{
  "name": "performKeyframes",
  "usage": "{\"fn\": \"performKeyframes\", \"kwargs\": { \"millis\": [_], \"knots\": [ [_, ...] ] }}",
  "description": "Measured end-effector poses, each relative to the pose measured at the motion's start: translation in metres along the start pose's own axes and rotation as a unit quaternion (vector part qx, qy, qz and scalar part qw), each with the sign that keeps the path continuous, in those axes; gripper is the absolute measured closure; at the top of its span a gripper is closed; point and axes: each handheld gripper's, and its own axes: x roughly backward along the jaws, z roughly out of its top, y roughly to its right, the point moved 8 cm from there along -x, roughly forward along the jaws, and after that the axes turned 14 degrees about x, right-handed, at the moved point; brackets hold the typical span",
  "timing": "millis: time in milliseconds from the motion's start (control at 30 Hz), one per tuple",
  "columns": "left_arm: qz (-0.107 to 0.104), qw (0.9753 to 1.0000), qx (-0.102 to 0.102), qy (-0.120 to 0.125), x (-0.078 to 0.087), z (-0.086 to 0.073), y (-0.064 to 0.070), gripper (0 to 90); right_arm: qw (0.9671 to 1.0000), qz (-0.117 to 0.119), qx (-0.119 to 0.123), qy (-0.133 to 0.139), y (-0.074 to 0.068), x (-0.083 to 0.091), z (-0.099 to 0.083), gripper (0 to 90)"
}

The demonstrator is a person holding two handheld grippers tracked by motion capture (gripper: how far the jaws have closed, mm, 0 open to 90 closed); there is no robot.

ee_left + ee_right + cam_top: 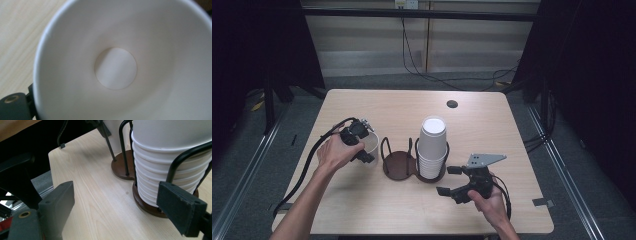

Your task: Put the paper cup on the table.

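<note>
A single white paper cup is held just left of the cup holder, with my left gripper shut on its rim. In the left gripper view I look straight into the cup, with one dark fingertip at its lower left edge. The dark brown holder has black wire loops. Its left slot is empty and its right slot carries a tall stack of white cups. My right gripper stands open on the near side of the stack, a little to its right. The stack sits beyond my right gripper.
The wooden table has a round black grommet near its far edge. Cables run over the floor behind it. A small piece of tape lies at the near right corner. Bare tabletop lies in front of the holder.
</note>
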Motion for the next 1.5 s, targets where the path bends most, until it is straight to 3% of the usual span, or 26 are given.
{"fn": "performKeyframes", "kwargs": {
  "millis": [267, 400, 600, 933, 967, 1067, 1133, 1200, 1267, 1367, 1500],
  "knots": [
    [-0.014, 0.9998, 0.006, 0.008, -0.001, -0.010, -0.004, 10.4, 1.0000, -0.001, 0.000, -0.005, 0.001, -0.002, -0.002, 15.1],
    [-0.026, 0.9994, 0.004, 0.024, 0.002, -0.013, -0.004, 12.3, 1.0000, 0.002, -0.002, -0.003, 0.000, -0.002, -0.001, 15.1],
    [-0.051, 0.9974, 0.025, 0.044, 0.010, -0.027, -0.009, 13.1, 1.0000, 0.002, -0.001, -0.003, 0.000, -0.001, -0.001, 15.1],
    [-0.054, 0.9942, 0.040, 0.085, 0.027, -0.048, -0.016, 15.6, 1.0000, 0.001, -0.003, -0.003, 0.000, -0.002, -0.001, 15.1],
    [-0.056, 0.9934, 0.046, 0.088, 0.028, -0.049, -0.016, 15.9, 1.0000, 0.000, -0.003, -0.003, 0.000, -0.001, -0.001, 15.1],
    [-0.086, 0.9874, 0.065, 0.116, 0.033, -0.051, -0.013, 17.6, 1.0000, -0.001, -0.003, -0.003, 0.000, -0.001, -0.001, 15.1],
    [-0.061, 0.9900, 0.059, 0.113, 0.035, -0.056, -0.015, 17.3, 1.0000, -0.004, -0.004, 0.000, 0.001, 0.001, -0.001, 15.1],
    [-0.058, 0.9886, 0.060, 0.125, 0.037, -0.059, -0.014, 16.7, 1.0000, -0.005, -0.005, 0.002, 0.002, 0.002, 0.000, 15.1],
    [-0.069, 0.9853, 0.066, 0.142, 0.041, -0.062, -0.011, 17.0, 1.0000, -0.006, -0.005, 0.003, 0.003, 0.003, 0.000, 15.1],
    [-0.078, 0.9778, 0.079, 0.178, 0.048, -0.064, -0.007, 17.1, 1.0000, -0.007, -0.006, 0.002, 0.003, 0.003, -0.001, 15.1],
    [-0.085, 0.9724, 0.079, 0.202, 0.055, -0.069, -0.002, 18.0, 1.0000, -0.007, -0.005, 0.003, 0.002, 0.003, 0.000, 15.1]
  ]
}}
